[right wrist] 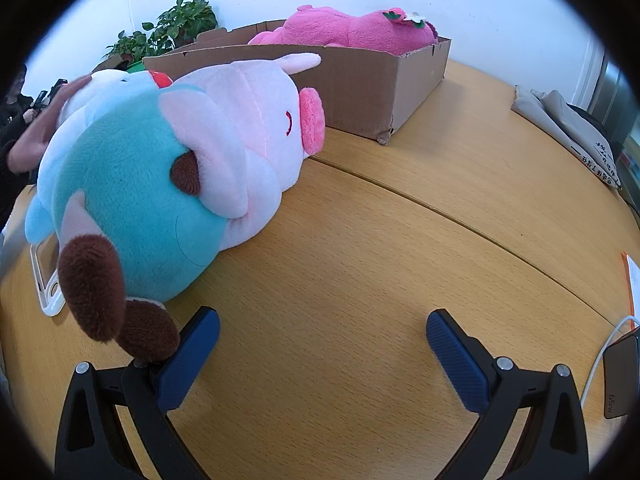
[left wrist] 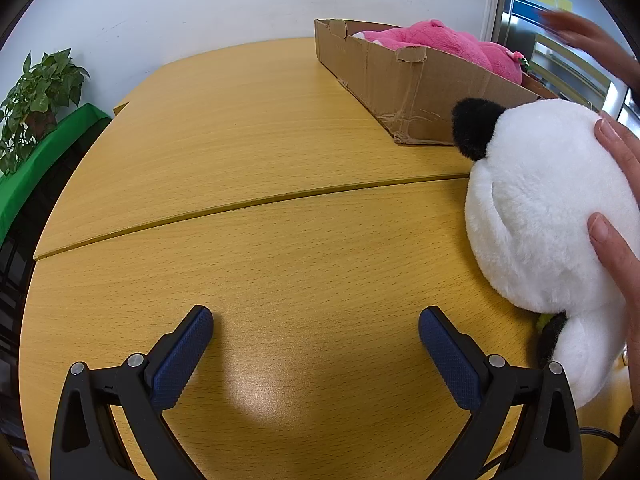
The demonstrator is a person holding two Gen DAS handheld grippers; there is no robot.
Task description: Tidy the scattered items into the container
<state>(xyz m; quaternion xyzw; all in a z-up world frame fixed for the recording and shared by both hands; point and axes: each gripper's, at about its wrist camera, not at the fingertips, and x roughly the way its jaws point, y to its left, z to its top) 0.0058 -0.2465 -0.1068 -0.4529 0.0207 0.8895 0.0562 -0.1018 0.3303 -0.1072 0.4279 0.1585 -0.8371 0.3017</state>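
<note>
Both grippers spread wide, holding nothing. Right gripper (right wrist: 322,344) is nearer: pink-and-teal plush pig (right wrist: 168,172) fills the left half of its frame, brown feet just beside the left fingertip, long axis running lower left to upper centre toward the cardboard box (right wrist: 360,84). Left gripper (left wrist: 316,340) sees a white-and-black plush (left wrist: 536,208) at right edge, a bare hand (left wrist: 620,216) on it. Pink plush (right wrist: 348,28) already in the box.
</note>
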